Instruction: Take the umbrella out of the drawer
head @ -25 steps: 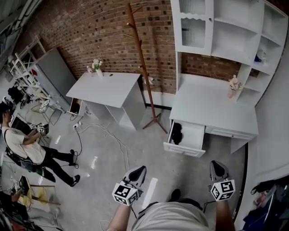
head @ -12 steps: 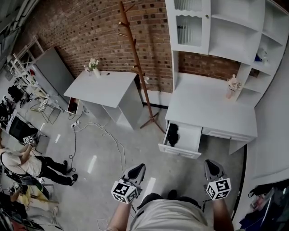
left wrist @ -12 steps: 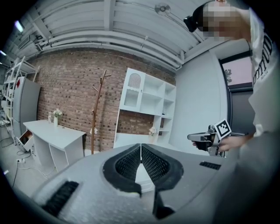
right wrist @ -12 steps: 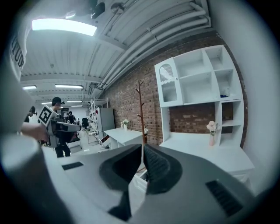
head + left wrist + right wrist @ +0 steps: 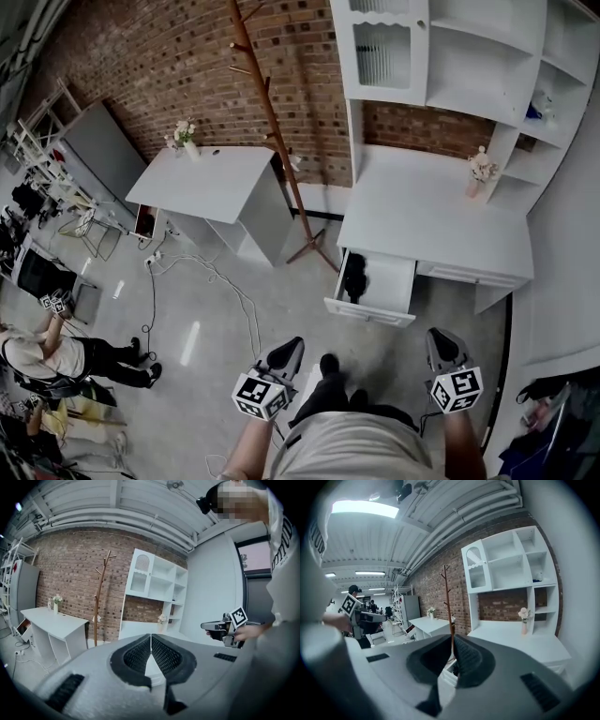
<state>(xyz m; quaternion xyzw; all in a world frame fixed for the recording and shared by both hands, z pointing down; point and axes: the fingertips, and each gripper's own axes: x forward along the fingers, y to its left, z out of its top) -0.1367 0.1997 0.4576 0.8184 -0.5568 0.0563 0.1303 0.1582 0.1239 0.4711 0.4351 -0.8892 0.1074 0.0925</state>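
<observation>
We held the left gripper (image 5: 289,349) and the right gripper (image 5: 442,341) well short of the open drawer (image 5: 397,281), each with its fingers together on nothing. The dark umbrella (image 5: 355,278) lay inside that drawer, along its left side.

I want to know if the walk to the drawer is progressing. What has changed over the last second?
The person has stepped slightly closer to the desk; a foot now shows ahead between the grippers. Nothing was taken hold of or let go: the left gripper and right gripper stay shut and empty, held out in front. The drawer is still open with the umbrella lying inside.
</observation>
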